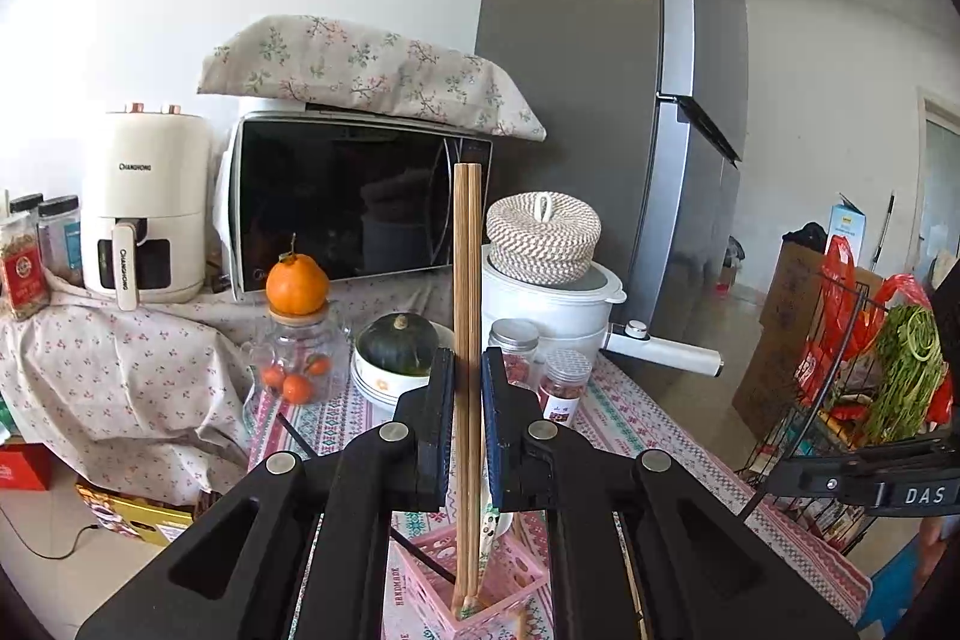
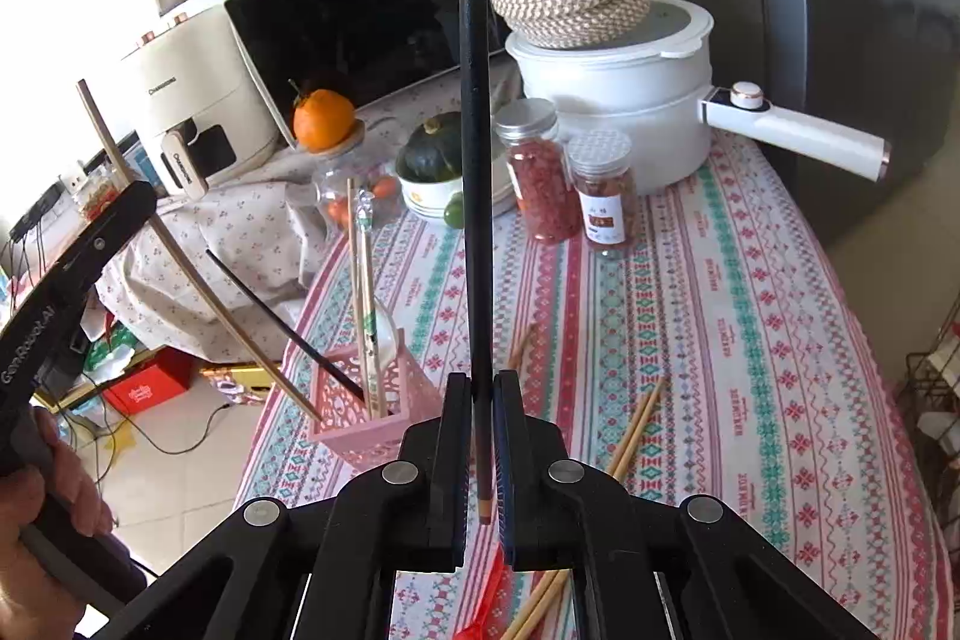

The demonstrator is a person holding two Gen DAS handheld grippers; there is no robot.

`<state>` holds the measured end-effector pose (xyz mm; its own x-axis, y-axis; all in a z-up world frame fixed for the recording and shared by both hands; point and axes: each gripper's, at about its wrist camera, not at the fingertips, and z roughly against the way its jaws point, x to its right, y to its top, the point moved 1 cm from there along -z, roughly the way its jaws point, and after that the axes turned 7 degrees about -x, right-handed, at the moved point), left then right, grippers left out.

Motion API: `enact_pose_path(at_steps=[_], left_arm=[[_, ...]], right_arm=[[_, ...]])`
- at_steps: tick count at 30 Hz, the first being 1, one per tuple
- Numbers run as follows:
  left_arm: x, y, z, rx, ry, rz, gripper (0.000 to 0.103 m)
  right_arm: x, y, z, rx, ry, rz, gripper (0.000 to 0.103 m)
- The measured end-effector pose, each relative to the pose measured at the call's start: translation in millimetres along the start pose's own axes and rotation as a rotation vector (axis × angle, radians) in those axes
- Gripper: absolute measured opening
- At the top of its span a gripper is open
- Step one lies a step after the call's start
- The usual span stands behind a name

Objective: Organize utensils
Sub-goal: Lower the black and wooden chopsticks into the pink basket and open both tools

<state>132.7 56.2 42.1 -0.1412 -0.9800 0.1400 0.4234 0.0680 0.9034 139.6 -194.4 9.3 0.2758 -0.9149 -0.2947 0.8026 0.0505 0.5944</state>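
A pair of bamboo chopsticks is clamped by the left gripper, tips inside the pink basket. A black chopstick is pinched upright by the right gripper. Next, release is probably called for, then the black one's insertion.

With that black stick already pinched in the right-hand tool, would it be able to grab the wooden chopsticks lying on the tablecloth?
Probably not yet. The right gripper has its jaws shut on the black chopstick, so nothing else fits. The loose wooden chopsticks lie unobstructed just beside it.
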Motion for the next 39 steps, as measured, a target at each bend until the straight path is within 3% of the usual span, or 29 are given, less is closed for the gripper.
enact_pose_path(at_steps=[7,14,16,21,24,29,39], left_arm=[[-10,-21,-23,-0.011,-0.013,0.008,0.009],[-12,-37,-42,-0.131,-0.022,-0.027,0.010],[-14,-40,-45,-0.179,-0.033,-0.020,0.015],[-22,-43,-35,-0.241,-0.066,0.006,0.053],[-26,-45,-26,-0.272,-0.072,0.011,0.061],[-34,-55,-16,-0.333,-0.068,0.011,0.070],[-44,-73,-5,-0.421,-0.070,0.001,0.072]], right_arm=[[-8,3,0,0.014,0.023,0.005,0.006],[-20,7,-1,0.041,0.055,0.005,0.006],[-24,8,-1,0.053,0.067,0.006,0.006],[-35,14,-3,0.090,0.095,0.004,0.006],[-40,18,-5,0.112,0.113,-0.006,0.006],[-47,24,-12,0.148,0.114,-0.013,0.006],[-48,30,-39,0.139,0.065,-0.029,0.006]])
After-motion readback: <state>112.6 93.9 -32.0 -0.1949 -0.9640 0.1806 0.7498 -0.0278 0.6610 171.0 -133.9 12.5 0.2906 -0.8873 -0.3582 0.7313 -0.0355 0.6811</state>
